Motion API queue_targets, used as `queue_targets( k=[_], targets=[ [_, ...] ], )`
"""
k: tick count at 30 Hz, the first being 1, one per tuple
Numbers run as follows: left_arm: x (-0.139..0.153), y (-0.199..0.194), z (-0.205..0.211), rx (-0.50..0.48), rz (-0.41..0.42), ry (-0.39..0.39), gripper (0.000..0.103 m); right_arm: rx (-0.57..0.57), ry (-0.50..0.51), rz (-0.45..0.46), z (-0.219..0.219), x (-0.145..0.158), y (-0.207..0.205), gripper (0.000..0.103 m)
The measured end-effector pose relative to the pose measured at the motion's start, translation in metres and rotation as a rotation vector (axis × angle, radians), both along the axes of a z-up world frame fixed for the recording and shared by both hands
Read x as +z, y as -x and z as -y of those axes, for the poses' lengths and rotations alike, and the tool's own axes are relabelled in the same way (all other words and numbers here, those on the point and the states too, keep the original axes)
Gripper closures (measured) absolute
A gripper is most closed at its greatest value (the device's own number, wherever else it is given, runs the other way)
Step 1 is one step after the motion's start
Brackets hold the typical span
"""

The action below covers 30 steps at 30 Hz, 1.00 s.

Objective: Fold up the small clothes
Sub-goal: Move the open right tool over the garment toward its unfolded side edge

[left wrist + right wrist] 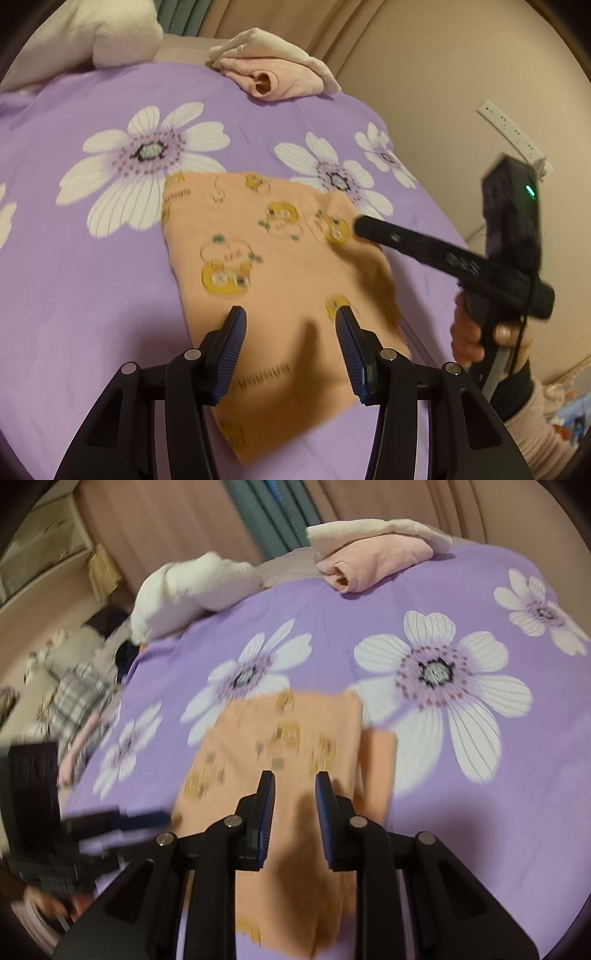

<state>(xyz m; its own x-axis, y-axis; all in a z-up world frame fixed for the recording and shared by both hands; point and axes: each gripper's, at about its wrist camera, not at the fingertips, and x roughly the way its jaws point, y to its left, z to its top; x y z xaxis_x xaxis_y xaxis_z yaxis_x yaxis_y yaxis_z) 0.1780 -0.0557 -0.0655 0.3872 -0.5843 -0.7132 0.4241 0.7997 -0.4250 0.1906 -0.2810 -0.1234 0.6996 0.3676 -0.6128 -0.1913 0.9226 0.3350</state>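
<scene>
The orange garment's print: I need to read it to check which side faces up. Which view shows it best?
The left wrist view: the orange garment is sharper there, its yellow motifs distinct. The right wrist view shows it motion-blurred, motifs smeared.

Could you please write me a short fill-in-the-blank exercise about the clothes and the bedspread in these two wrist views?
1. The orange garment lies on a bedspread whose ground colour is ____.
2. The bedspread is printed with large white ____.
3. The folded pink garment lies near the bed's ____ edge.
4. Neither the left gripper nor the right gripper holds any ____.

Missing words: purple; flowers; far; cloth
</scene>
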Motion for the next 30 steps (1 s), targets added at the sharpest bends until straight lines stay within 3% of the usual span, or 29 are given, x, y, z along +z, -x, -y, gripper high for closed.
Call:
queue_targets(
  k=[6,8,11,13,20,24,28,30],
  targets=[
    [-0.026,-0.023,-0.002,0.011,-0.085,-0.026,0.055,-0.112,0.039,-0.138,0.008,-0.031,-0.056,0.085],
    [-0.029,-0.021,-0.006,0.008,-0.084,-0.013,0.055,-0.127,-0.025,-0.164,0.019,-0.041,-0.061,0.086],
    [-0.025,-0.019,-0.007,0.009,-0.079,-0.012,0.055,-0.137,-0.074,-0.151,0.027,-0.037,-0.053,0.087],
    [-0.022,-0.018,-0.005,0.009,-0.073,-0.02,0.055,-0.12,-0.086,-0.119,0.026,-0.028,-0.039,0.081],
    [-0.009,-0.029,-0.003,0.055,-0.05,0.001,0.055,-0.011,0.024,-0.001,0.005,-0.002,0.023,0.081],
    [-0.01,-0.049,0.004,0.091,-0.055,-0.007,0.055,-0.005,0.06,0.03,-0.003,-0.009,0.041,0.081],
    [-0.03,-0.064,0.011,0.094,-0.111,-0.065,0.055,-0.004,0.088,-0.024,-0.01,-0.031,0.038,0.081],
    [-0.031,-0.061,0.014,0.09,-0.094,-0.087,0.055,-0.011,0.084,-0.035,-0.009,-0.036,0.035,0.081]
  ],
)
